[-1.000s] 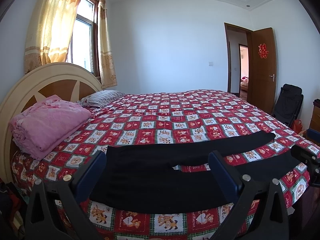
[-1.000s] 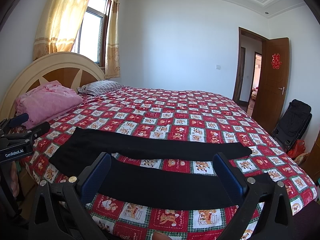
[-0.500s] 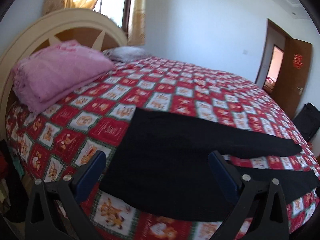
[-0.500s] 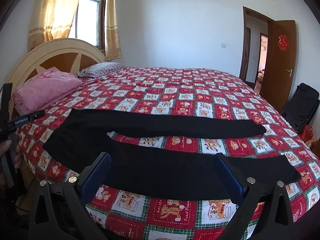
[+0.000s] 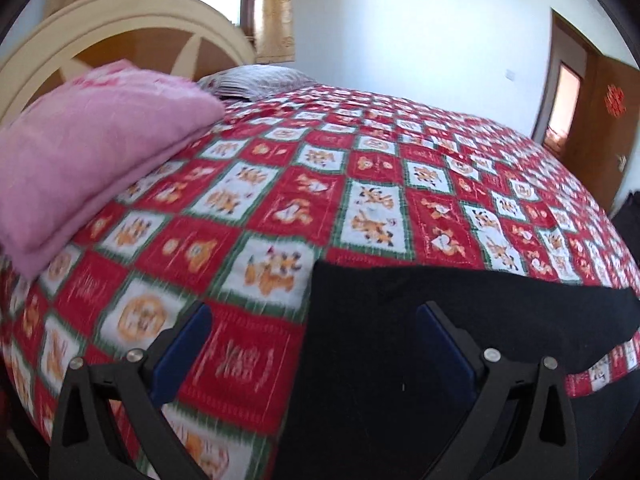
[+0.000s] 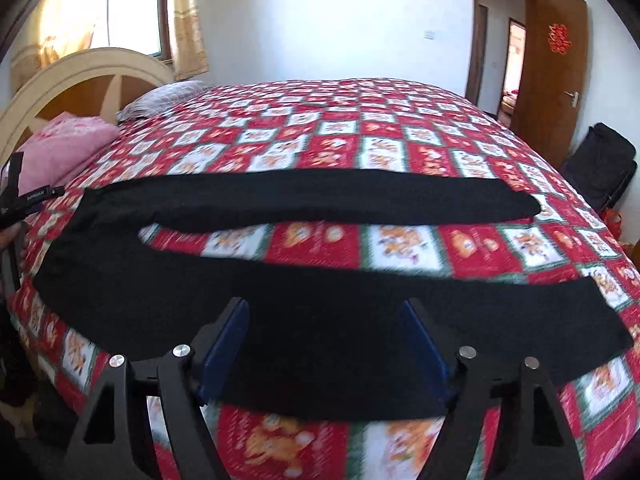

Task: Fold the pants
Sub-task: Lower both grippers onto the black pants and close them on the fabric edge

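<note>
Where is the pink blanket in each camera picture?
Left wrist: the pink blanket fills the left side, big and close, folded on the bed by the headboard.
Right wrist: pink blanket is small at the left edge, below the headboard.
Shared landmark: the striped pillow lies just beyond it in both.

1. Bright daylight enters through the window (image 6: 134,4) at upper left, which is glared white.
2. Motion blur smears the bedspread (image 5: 360,184) pattern in both views.
3. Fisheye bending and dark vignette mark the corners.
</note>
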`<state>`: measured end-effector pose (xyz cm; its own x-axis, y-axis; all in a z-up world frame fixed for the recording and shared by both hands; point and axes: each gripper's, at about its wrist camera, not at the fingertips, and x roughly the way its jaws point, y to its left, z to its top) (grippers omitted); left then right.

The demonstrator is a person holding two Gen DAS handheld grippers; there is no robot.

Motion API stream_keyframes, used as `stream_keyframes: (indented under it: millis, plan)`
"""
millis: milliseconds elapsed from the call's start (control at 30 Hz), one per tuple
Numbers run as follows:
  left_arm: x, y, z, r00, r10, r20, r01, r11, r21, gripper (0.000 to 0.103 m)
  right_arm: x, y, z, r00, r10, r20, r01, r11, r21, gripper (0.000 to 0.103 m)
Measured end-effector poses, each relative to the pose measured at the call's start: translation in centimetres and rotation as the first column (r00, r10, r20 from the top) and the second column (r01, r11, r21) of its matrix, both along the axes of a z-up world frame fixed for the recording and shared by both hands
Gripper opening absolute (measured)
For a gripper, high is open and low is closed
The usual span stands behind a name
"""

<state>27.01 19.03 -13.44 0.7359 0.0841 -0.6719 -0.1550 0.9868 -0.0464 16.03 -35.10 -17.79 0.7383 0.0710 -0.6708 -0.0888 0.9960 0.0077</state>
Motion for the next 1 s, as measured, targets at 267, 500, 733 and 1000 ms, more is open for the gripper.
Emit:
stream_keyframes:
  millis: [267,500,733,1000]
  plan:
    - [5.9,1.2,-3.4,0.988,-0.108,-0.114,0.103,0.994,-0.046,0.079,4.5,-3.8,2.9,0.997,-0.071,0.042,0.073,0.996,-0.055,0.079]
    - [7.1,1.6,-4.9,0.975,-0.172,-0.144,0.159,0.983,-0.095,0.068,8.7,-8.2,2.7,0.994,-0.107,-0.020,0.107,0.994,-0.006,0.056]
    - [7.7,1.6,-5.4,0.966,-0.202,-0.161,0.187,0.977,-0.105,0.062,12.2,-13.6,1.5,0.975,-0.210,-0.079,0.212,0.977,0.014,0.044]
    - [8.3,1.2,-5.7,0.954,-0.249,-0.168,0.236,0.967,-0.096,0.047,15.6,-18.6,1.2,0.950,-0.291,-0.112,0.295,0.955,0.018,0.044]
